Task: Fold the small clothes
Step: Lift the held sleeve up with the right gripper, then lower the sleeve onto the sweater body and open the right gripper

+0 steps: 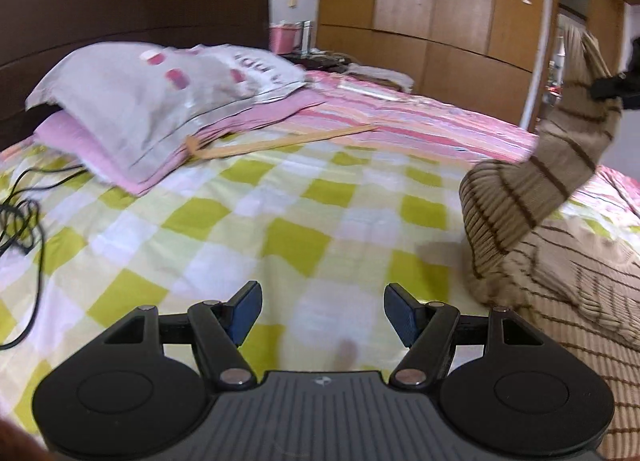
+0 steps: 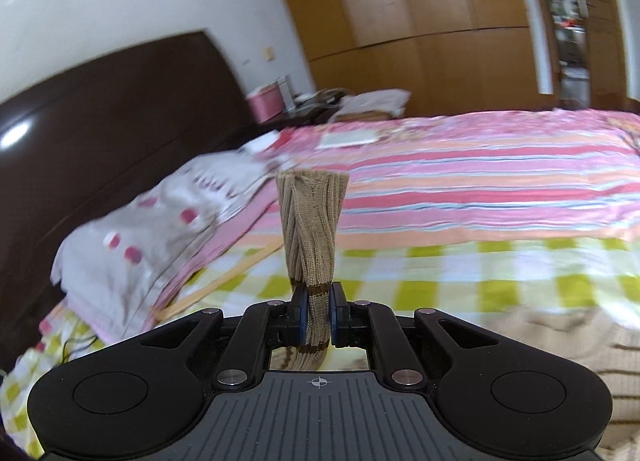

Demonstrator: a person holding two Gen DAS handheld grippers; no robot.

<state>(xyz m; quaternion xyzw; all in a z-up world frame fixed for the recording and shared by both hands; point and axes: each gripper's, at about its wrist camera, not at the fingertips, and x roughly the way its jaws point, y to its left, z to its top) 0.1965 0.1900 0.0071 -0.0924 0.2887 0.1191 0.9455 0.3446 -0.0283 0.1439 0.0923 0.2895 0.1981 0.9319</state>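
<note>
Right gripper (image 2: 319, 315) clamps striped sweater (image 2: 312, 229), sleeve upright.

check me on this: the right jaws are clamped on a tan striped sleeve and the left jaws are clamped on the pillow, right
Not quite. The left gripper holds nothing: the left wrist view shows its jaws standing open over the checked bedspread, well short of the pillow. The rest stands: the right gripper is clamped on the tan striped sleeve, as the right wrist view shows.
</note>
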